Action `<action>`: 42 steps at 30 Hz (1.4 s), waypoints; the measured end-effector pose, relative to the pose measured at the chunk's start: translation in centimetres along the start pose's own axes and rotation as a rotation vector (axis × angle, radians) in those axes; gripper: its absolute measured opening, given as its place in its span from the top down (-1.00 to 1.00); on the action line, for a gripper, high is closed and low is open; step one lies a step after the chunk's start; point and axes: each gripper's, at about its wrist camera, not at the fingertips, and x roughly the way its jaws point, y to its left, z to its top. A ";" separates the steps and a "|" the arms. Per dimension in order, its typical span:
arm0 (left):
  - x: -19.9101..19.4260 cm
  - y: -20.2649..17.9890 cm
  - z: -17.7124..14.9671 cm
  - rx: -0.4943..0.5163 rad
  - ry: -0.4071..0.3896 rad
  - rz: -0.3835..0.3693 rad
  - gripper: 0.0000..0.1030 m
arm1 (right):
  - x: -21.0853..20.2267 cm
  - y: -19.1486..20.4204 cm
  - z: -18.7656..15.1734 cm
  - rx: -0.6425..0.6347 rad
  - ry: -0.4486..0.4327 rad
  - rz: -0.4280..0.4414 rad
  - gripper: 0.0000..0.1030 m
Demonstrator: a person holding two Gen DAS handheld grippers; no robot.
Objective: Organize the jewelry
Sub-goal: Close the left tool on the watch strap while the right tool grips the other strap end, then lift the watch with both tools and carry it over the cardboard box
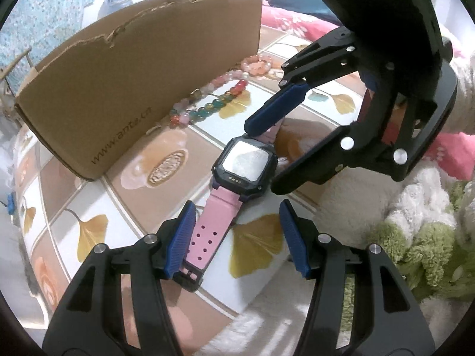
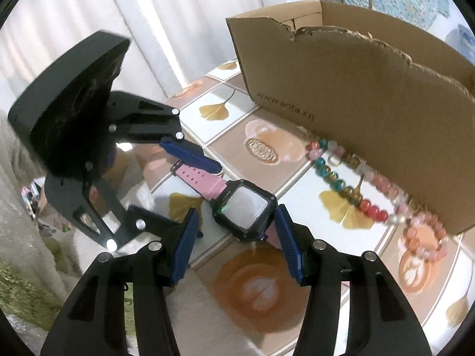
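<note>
A smartwatch with a black case and pink strap lies flat on the patterned tabletop; it also shows in the right wrist view. My left gripper is open, its fingers on either side of the near strap end. My right gripper is open around the watch's other end; in the left wrist view its blue pad rests by the far strap. A multicoloured bead bracelet and a pink bead bracelet lie along the cardboard box.
The cardboard box stands open-topped behind the bracelets. A fluffy white and green blanket lies past the table's right edge. Pink fabric lies behind the table. White curtains hang behind.
</note>
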 end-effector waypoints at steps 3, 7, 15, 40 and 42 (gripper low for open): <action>0.0 -0.9 0.2 -0.001 -0.017 0.055 -0.07 | -0.4 -0.4 -0.3 0.074 -0.023 0.001 -0.01; -0.1 -2.2 0.3 0.014 -0.050 0.107 -0.07 | -3.3 -1.5 -2.0 0.223 -0.100 0.020 -0.01; 2.4 -2.3 2.6 -0.050 -0.061 0.089 -0.08 | -4.9 -3.0 -4.5 0.409 -0.184 0.019 -0.01; 3.3 6.3 2.8 -0.375 0.090 -0.487 0.06 | 2.0 1.7 -0.5 -0.314 0.038 -0.300 0.86; 2.7 6.5 2.6 -0.385 0.085 -0.466 0.04 | 1.8 0.9 0.1 -0.263 0.060 -0.229 0.88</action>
